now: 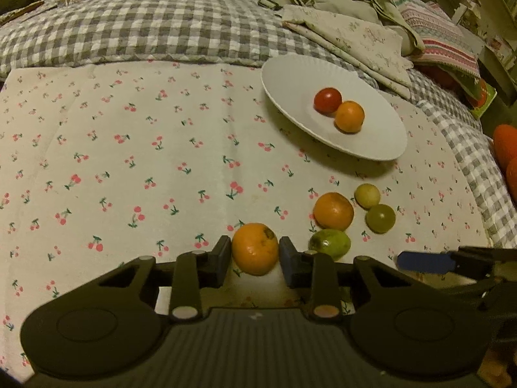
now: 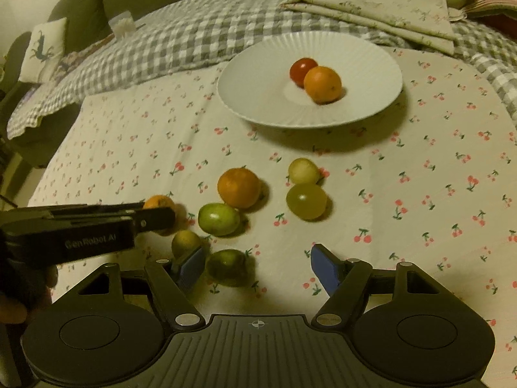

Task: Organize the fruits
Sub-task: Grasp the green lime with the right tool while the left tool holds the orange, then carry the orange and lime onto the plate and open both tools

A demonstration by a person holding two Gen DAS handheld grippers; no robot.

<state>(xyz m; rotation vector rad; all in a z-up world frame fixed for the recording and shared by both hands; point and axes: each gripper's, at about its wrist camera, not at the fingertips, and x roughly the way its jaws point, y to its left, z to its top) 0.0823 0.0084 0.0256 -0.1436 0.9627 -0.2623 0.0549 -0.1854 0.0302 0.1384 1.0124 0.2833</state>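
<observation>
My left gripper point(image 1: 255, 255) is shut on an orange point(image 1: 255, 248) low over the cherry-print cloth; it also shows in the right wrist view point(image 2: 158, 216) with the orange point(image 2: 158, 201) behind it. A white plate point(image 1: 290, 97) holds a red tomato point(image 1: 327, 100) and an orange fruit point(image 1: 349, 117). Loose on the cloth lie another orange point(image 1: 333, 210), a green fruit point(image 1: 329, 243) and two pale green fruits point(image 1: 367, 196), point(image 1: 380, 218). My right gripper point(image 2: 258, 266) is open, with a dark green fruit point(image 2: 226, 266) between its fingers near the left one.
The plate point(image 2: 258, 97) sits at the far side of the cloth. Folded fabrics point(image 1: 355, 38) and a checked quilt point(image 1: 129, 29) lie behind it. Another green fruit point(image 2: 185, 242) lies by my right gripper's left finger. Orange-red objects point(image 1: 507, 152) sit at the right edge.
</observation>
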